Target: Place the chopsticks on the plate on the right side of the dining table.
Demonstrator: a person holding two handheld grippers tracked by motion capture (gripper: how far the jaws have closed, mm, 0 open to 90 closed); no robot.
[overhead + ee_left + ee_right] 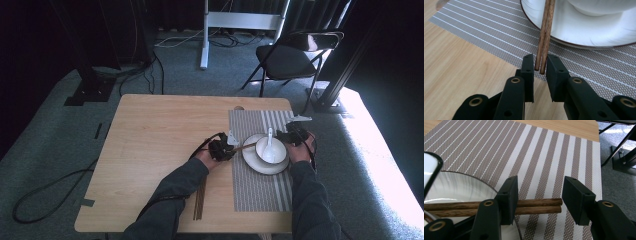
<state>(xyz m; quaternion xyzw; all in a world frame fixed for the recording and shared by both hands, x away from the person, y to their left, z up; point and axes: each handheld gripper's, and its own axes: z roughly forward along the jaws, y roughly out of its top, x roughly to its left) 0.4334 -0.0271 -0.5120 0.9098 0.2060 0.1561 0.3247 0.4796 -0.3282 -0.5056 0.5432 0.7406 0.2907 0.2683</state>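
You were laying the chopsticks (545, 37) across the plate (599, 32), left gripper (540, 66) clamped on their ends, right gripper (537, 200) standing apart around them; next, release gently.

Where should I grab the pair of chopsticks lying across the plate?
Grip the chopsticks at the end that juts past the plate rim over the placemat. Come in along the sticks with one jaw on each side, since they lie side by side. The left gripper is lined up so.
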